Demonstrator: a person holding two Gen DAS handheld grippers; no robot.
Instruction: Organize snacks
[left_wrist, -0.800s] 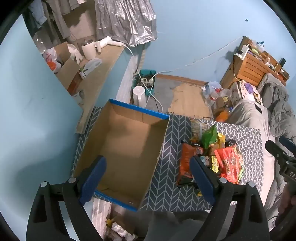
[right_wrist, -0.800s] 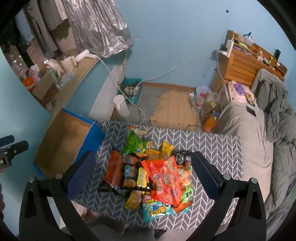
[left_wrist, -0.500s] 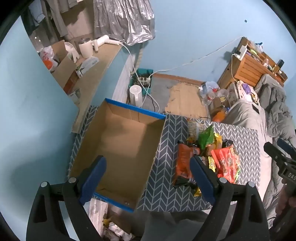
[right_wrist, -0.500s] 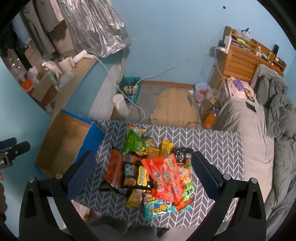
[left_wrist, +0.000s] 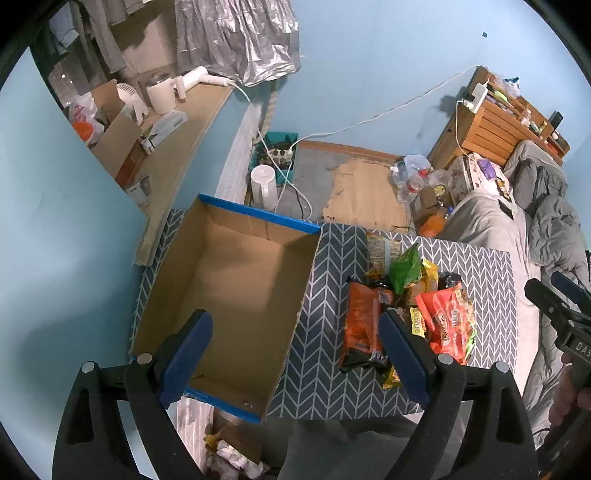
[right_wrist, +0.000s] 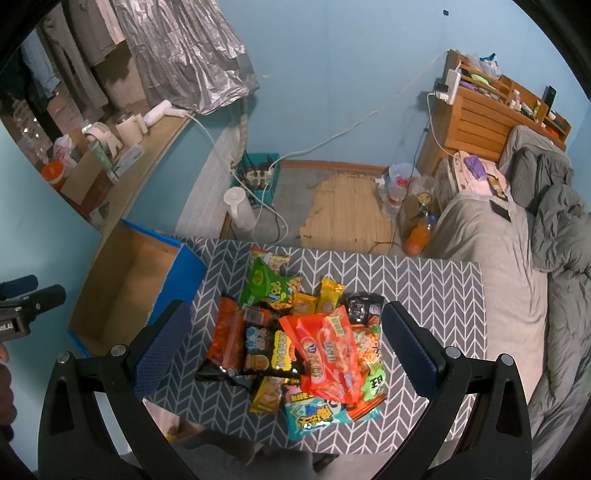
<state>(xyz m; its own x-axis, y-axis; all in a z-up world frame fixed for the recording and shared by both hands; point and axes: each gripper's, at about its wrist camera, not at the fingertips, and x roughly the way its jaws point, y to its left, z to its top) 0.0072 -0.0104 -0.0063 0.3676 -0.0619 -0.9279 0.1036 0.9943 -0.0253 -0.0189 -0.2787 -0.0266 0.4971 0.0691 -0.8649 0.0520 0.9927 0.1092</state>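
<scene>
Nothing packed yet. My left gripper (left_wrist: 295, 354) and right gripper (right_wrist: 286, 341) both spread wide, holding nothing. Snack pile (right_wrist: 299, 339) lies right of cardboard box (left_wrist: 229, 295). Next: descend, pinch one packet.

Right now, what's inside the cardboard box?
Nothing visible: the box shows only bare cardboard floor and walls. The left gripper's fingers cover its near corner, so that spot is hidden. The snacks lie piled beside it.
</scene>
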